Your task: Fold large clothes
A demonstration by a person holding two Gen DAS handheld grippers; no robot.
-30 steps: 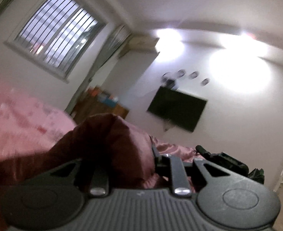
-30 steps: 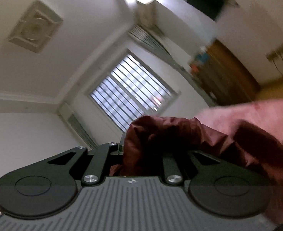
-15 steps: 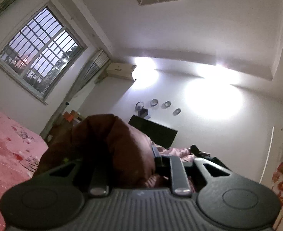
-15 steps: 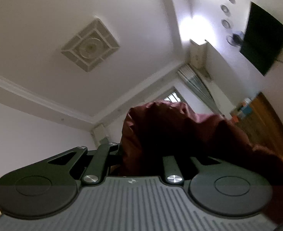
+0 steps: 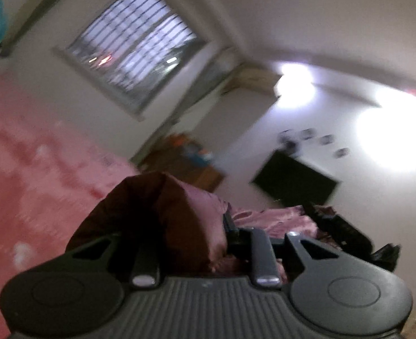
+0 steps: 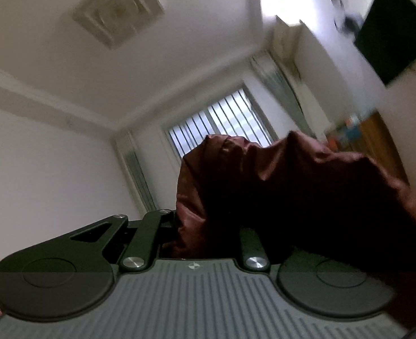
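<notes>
A dark maroon satin garment bunches over my left gripper, which is shut on it; the fabric hides the fingertips. The same maroon garment drapes over my right gripper, also shut on it, and trails off to the right. Both grippers are raised and tilted upward, so the views show mostly walls and ceiling. The rest of the garment is out of view.
A pink patterned bedspread fills the left of the left wrist view. Behind are a barred window, a wooden cabinet, a wall TV and dark items on the bed's far end.
Both views have tilted back down from the ceiling; the bed and window fill more of the left view. Both grippers stay shut on the garment.
</notes>
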